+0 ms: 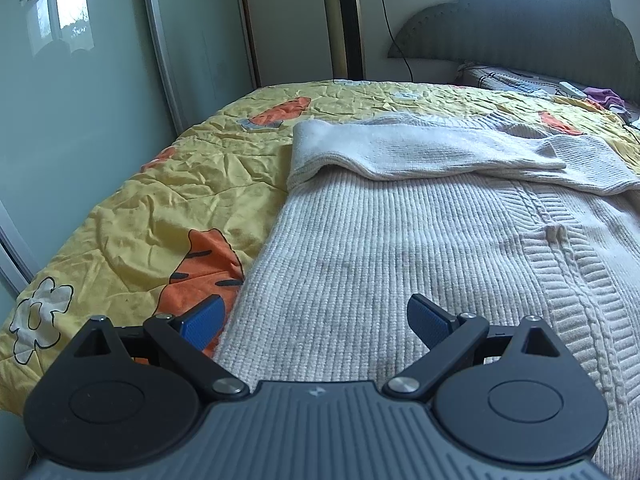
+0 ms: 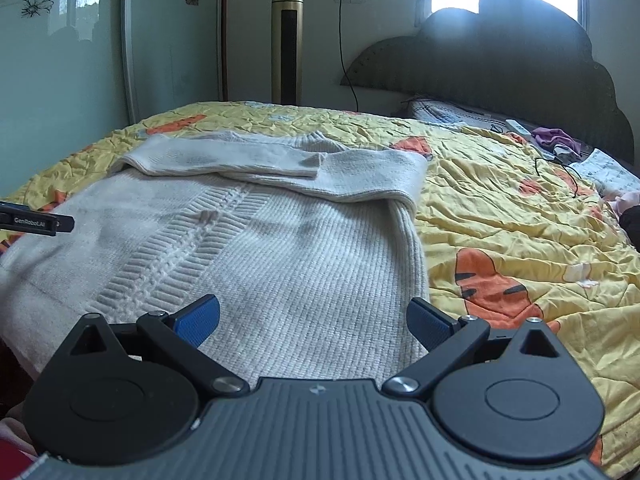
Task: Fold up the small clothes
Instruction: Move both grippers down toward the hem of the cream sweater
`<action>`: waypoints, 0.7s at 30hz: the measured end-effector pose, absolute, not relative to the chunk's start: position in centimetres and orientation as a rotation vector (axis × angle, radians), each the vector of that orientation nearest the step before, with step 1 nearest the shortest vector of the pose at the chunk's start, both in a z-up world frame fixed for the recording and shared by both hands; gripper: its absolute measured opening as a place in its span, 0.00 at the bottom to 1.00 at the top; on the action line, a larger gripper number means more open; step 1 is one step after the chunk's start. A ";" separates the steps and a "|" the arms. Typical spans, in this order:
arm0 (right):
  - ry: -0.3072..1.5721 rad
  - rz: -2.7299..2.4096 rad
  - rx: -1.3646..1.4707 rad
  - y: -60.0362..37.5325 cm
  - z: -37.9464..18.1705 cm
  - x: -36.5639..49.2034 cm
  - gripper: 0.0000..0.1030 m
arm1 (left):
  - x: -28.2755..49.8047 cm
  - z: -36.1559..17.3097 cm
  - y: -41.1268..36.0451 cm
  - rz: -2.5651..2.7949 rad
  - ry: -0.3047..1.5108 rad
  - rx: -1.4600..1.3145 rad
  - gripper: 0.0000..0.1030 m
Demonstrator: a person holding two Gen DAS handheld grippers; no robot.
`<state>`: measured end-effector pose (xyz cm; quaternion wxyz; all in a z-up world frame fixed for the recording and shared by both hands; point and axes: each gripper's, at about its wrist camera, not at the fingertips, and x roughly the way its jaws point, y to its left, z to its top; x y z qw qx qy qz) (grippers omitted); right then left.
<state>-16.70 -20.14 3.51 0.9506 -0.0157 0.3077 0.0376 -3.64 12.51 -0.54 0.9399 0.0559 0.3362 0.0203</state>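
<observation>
A cream knitted sweater (image 1: pixel 380 248) lies flat on the bed, both sleeves (image 1: pixel 400 148) folded across its upper part. It also shows in the right wrist view (image 2: pixel 260 248), with the folded sleeves (image 2: pixel 240 160) at the far end. My left gripper (image 1: pixel 314 324) is open and empty, low over the sweater's near left edge. My right gripper (image 2: pixel 314 320) is open and empty, low over the sweater's near right edge. Part of the left gripper (image 2: pixel 38 222) shows at the left edge of the right wrist view.
The bed has a yellow quilt (image 1: pixel 160 208) with orange tiger prints. A dark headboard (image 2: pixel 500 60) stands at the far right, with a remote (image 2: pixel 518 127), purple cloth (image 2: pixel 554 136) and a black cable (image 2: pixel 568 176) near it. A gold tower fan (image 2: pixel 286 40) and glass wardrobe doors (image 1: pixel 80 80) stand behind.
</observation>
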 end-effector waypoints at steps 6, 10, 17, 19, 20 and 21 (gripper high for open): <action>0.676 0.106 0.014 -19.6 3.3 -16.3 0.99 | -3.9 -0.5 12.2 0.036 0.686 0.121 0.96; 0.703 0.091 0.040 -19.9 2.9 -16.2 0.99 | -4.4 -0.4 12.7 0.015 0.684 0.125 0.96; 0.723 0.075 0.092 -22.1 2.3 -16.7 0.99 | -6.8 -0.6 15.5 -0.087 0.705 0.115 0.95; 0.728 0.064 0.107 -22.8 2.1 -16.9 0.98 | -7.5 -0.6 16.9 -0.113 0.716 0.084 0.95; 0.729 0.053 0.112 -23.2 1.9 -16.9 0.97 | -7.9 -0.6 17.7 -0.127 0.720 0.062 0.95; 0.730 0.045 0.117 -23.5 1.7 -17.0 0.96 | -8.3 -0.6 18.5 -0.144 0.723 0.039 0.95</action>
